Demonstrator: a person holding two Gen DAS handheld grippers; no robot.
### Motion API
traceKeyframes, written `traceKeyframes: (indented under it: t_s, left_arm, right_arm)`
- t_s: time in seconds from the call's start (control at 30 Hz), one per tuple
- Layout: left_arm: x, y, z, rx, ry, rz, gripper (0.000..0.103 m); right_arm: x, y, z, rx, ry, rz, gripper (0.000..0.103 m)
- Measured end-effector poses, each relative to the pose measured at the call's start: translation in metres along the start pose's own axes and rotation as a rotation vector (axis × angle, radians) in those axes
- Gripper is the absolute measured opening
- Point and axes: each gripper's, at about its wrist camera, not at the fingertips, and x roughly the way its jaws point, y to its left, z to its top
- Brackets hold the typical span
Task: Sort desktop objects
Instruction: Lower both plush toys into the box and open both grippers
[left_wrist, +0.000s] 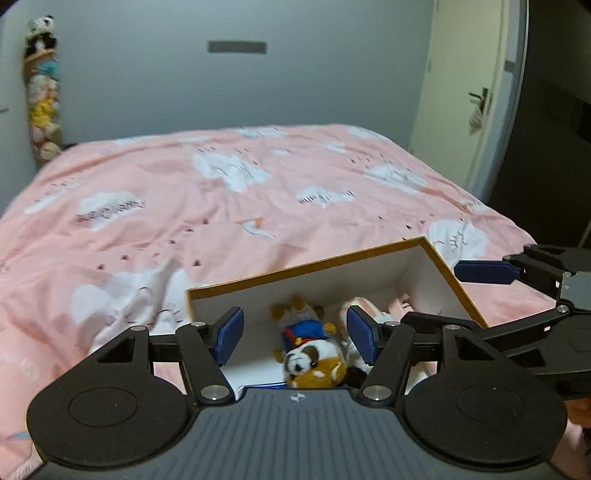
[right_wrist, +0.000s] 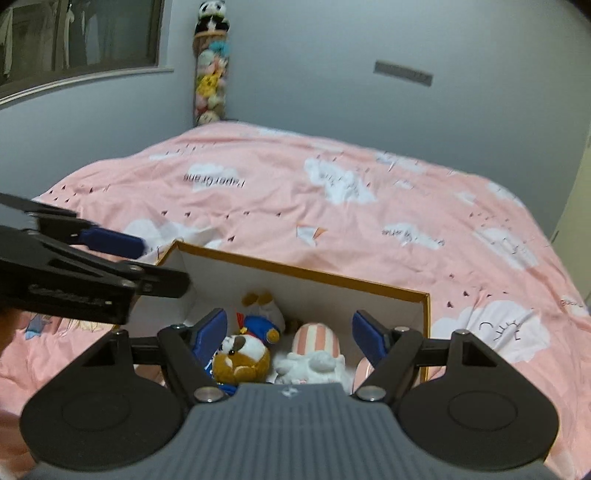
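Ribbed claw over plush dog

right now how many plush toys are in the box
2 clearly: a brown and white dog plush on the left, a white plush with pink stripes on the right. The grippers hide the near end of the box, so more may be there.

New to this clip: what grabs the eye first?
The open white box with its orange rim sits on the pink cloud-print bedspread. In it lie a brown-and-white plush dog in a blue outfit and, beside it, a white plush with a pink-striped part. Both tools hover open above, empty.
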Motion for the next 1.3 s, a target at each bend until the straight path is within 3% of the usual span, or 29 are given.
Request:
traceKeyframes:
  t_s: [0.2, 0.4, 0.63, 0.8, 1.3]
  left_arm:
    - [-0.019, -0.002, -0.026, -0.025, -0.023, 0.039, 0.072]
    - [-0.028, 0.000, -0.051, -0.038, 0.021, 0.067, 0.072]
    - [-0.030, 0.006, -0.068, -0.071, 0.078, 0.070, 0.073]
    - [-0.033, 0.008, -0.071, -0.098, 0.080, 0.029, 0.073]
    - [-0.022, 0.000, -0.076, -0.086, 0.147, 0.013, 0.076]
  right_arm:
    - [0.000, 0.011, -0.026, 0.128, 0.029, 0.000, 0.076]
    - [0.001, 0.019, -0.052, 0.207, 0.073, -0.030, 0.076]
    - [0.002, 0.030, -0.065, 0.196, 0.104, -0.026, 0.076]
    - [0.002, 0.034, -0.068, 0.193, 0.111, -0.027, 0.076]
    - [0.008, 0.034, -0.075, 0.197, 0.130, -0.014, 0.076]
